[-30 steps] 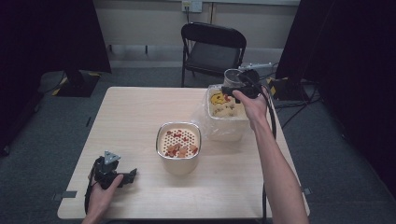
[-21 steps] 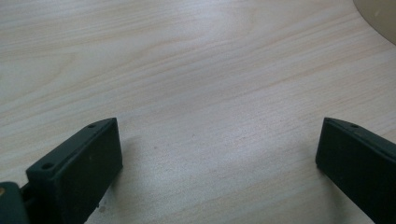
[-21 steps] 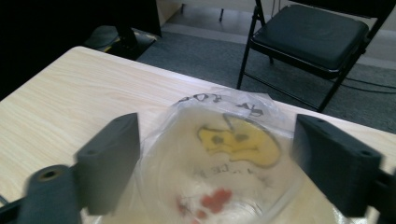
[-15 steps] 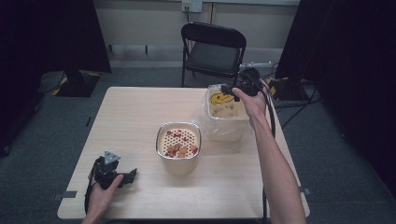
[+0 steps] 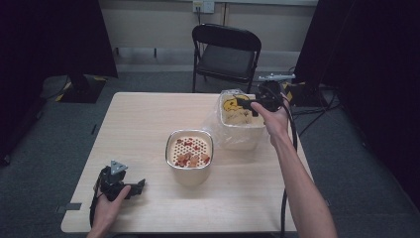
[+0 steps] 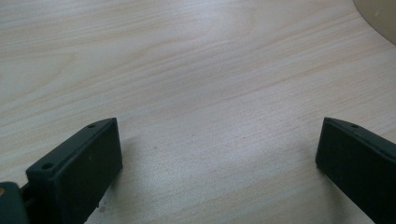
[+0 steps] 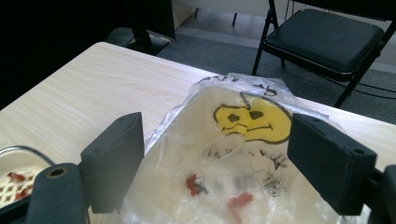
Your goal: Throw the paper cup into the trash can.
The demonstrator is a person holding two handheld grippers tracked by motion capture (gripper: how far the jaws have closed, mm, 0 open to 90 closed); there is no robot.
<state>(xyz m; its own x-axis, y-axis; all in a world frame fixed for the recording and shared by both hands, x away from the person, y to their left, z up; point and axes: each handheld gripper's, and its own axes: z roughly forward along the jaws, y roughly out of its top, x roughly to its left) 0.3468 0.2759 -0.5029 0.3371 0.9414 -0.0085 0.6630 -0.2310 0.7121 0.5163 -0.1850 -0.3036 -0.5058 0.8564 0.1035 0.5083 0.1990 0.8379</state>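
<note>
A white bin lined with a clear plastic bag [image 5: 240, 124] stands at the table's far right; the bag [image 7: 243, 154] bears a yellow face drawing [image 7: 252, 119] and holds a few red bits [image 7: 240, 200]. My right gripper [image 5: 246, 103] hovers over its far rim, pointing left. This gripper [image 7: 217, 123] is open: its jaws have just spread wide and eased back a little, with nothing pinched between them. A round pot with a perforated insert and red pieces [image 5: 190, 151] sits mid-table. My left gripper [image 5: 138, 186] rests open on the wood at the front left [image 6: 219, 126].
A black folding chair [image 5: 225, 54] stands behind the table's far edge. The light wooden table [image 5: 138, 129] has bare room on its left half. The pot's rim [image 7: 14, 182] shows at the lower left of the right gripper view. Cables trail on the floor at right.
The right gripper's jaws have come apart above the bag, and the hand has shifted slightly nearer and lower. The left hand and gripper have not moved.
</note>
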